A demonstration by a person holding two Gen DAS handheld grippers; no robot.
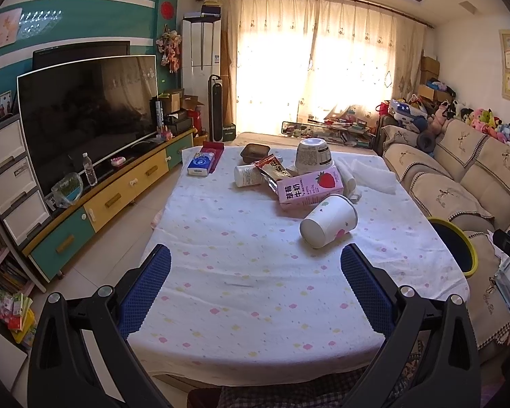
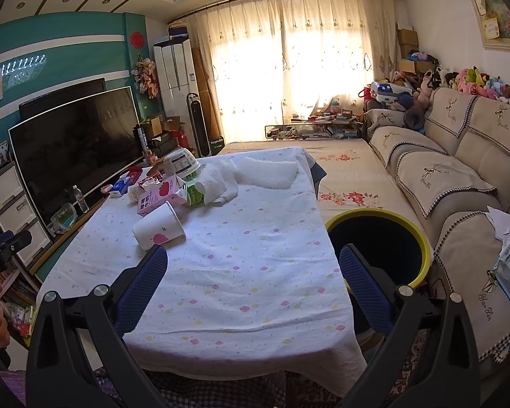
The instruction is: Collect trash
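Observation:
Trash lies in a heap on the white dotted tablecloth (image 1: 238, 238): a tipped white paper cup (image 1: 328, 226) (image 2: 158, 226), a pink strawberry milk carton (image 1: 309, 187) (image 2: 161, 195), a snack wrapper (image 1: 272, 170), a small white cup (image 1: 246, 175), an upturned instant-noodle bowl (image 1: 314, 156) (image 2: 182, 165), a brown tray (image 1: 255, 153) and crumpled paper towels (image 2: 221, 183). A yellow-rimmed bin (image 2: 380, 241) (image 1: 455, 244) stands at the table's right side. My left gripper (image 1: 255, 265) is open over the near cloth. My right gripper (image 2: 253, 265) is open over the table's right edge, empty.
A blue tissue pack (image 1: 202, 165) lies at the table's far left. A TV (image 1: 85, 112) on a low cabinet (image 1: 112, 197) runs along the left. A sofa (image 2: 459, 187) lines the right, with a floral mat (image 2: 343, 176) beyond the bin.

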